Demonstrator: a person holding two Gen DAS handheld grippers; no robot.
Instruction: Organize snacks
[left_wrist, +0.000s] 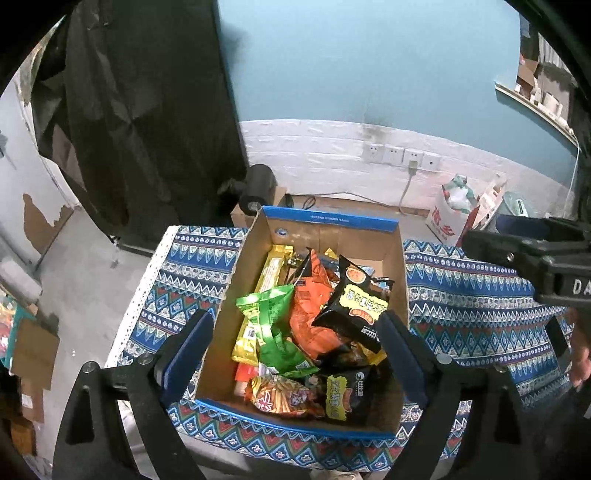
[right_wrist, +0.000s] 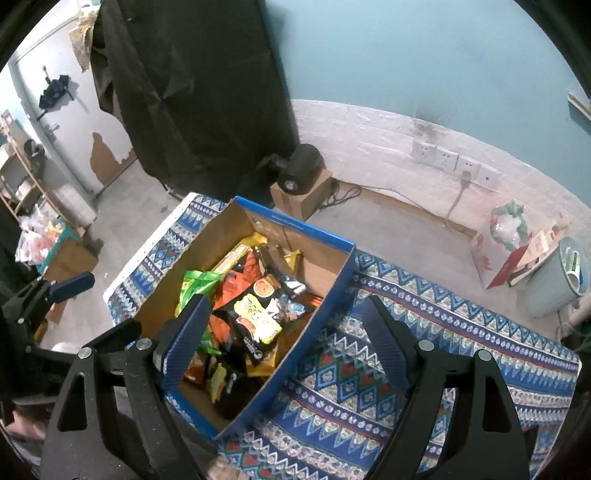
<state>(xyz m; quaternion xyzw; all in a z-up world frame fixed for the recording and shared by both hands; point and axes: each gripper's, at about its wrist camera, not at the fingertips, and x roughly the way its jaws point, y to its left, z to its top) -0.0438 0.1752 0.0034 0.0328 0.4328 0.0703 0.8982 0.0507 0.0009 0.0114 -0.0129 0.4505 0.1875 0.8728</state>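
A cardboard box with a blue rim (left_wrist: 332, 218) stands on a patterned blue tablecloth (left_wrist: 465, 295). Several snack packets lie loose in it: a green one (left_wrist: 269, 325), an orange one (left_wrist: 310, 314), a black-and-yellow one (left_wrist: 360, 295), a long yellow one (left_wrist: 271, 271) and a fries-print one (left_wrist: 280, 397). My left gripper (left_wrist: 295, 321) hangs open above the box with nothing between its fingers. My right gripper (right_wrist: 284, 301) is open too, straddling the box's right wall (right_wrist: 317, 332), empty. Each gripper shows in the other's view: the right (left_wrist: 535, 258), the left (right_wrist: 70, 284).
The table's far edge drops to a grey floor. Beyond it stand a black cylindrical device on a small carton (right_wrist: 301, 170), a white paper bag (left_wrist: 448, 218), a pale bin (right_wrist: 554, 280) and a black curtain (left_wrist: 147, 110). Cartons sit on the floor at left (left_wrist: 33, 354).
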